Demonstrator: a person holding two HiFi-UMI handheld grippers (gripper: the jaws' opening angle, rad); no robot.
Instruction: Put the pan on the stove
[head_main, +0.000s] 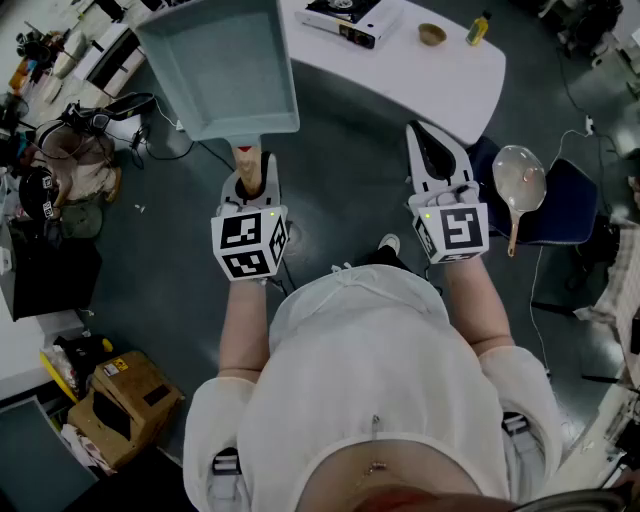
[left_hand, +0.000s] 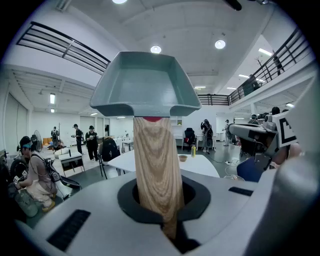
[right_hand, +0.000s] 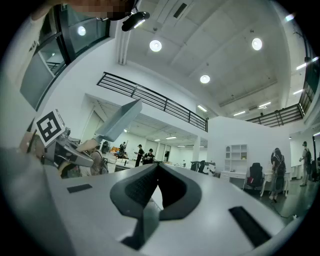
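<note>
A square grey-blue pan (head_main: 222, 65) with a pale wooden handle (head_main: 250, 160) is held up in the air, and my left gripper (head_main: 252, 168) is shut on that handle. In the left gripper view the handle (left_hand: 155, 170) runs up from between the jaws to the pan (left_hand: 145, 82). A portable stove (head_main: 350, 18) sits on the white table (head_main: 420, 85) ahead, to the pan's right. My right gripper (head_main: 428, 140) hovers level with the left one, jaws shut and empty. Its tips meet in the right gripper view (right_hand: 159, 169), where the pan (right_hand: 120, 120) shows at left.
On the table stand a small bowl (head_main: 432, 34) and a yellow bottle (head_main: 478, 28). A round clear ladle-like utensil (head_main: 520, 180) lies on a blue chair (head_main: 570, 205) at right. Bags and gear (head_main: 60, 140) crowd the left; a cardboard box (head_main: 125, 395) sits at lower left.
</note>
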